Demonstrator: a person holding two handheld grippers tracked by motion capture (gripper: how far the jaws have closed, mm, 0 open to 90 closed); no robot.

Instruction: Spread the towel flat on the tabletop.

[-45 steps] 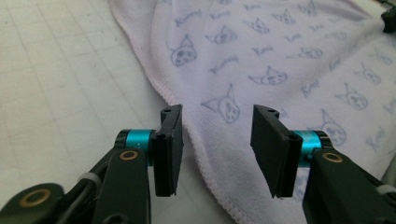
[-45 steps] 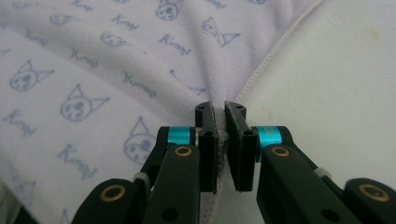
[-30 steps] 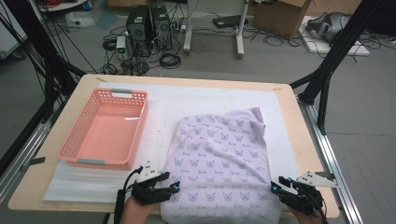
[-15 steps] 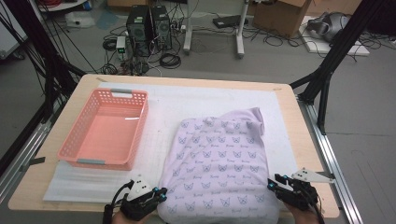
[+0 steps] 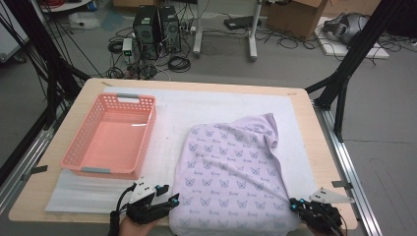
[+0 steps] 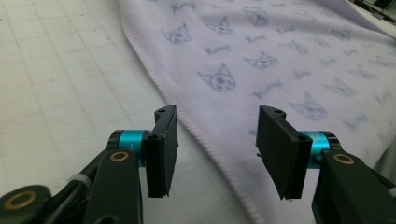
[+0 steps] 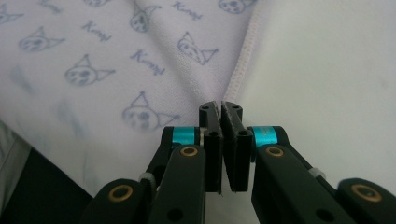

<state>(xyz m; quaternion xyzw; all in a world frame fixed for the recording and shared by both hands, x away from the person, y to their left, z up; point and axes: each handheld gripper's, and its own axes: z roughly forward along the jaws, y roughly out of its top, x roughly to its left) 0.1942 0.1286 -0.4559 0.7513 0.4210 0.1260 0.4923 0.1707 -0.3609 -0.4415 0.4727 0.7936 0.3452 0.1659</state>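
- The lilac fleece blanket printed with small cat faces [image 5: 231, 177] lies spread at the table's right half, at about 3 o'clock from the empty pink plastic basket [image 5: 112, 137].
- The right gripper [image 7: 222, 106] has just been closing; its jaws look clenched on the blanket's stitched hem at the near right corner.
- The left gripper [image 6: 212, 135] has just been opening and stands released, the near left hem between its jaws, untouched.
- Judged step: securing both near corners before a fold. Next, the left should pinch its hem.

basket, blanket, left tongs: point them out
basket [image 5: 78, 167], high view, near rim.
blanket [image 5: 231, 172], high view, middle of the cloth.
left tongs [image 6: 215, 135], left gripper view, midway between the open tips, over the blanket's hem.
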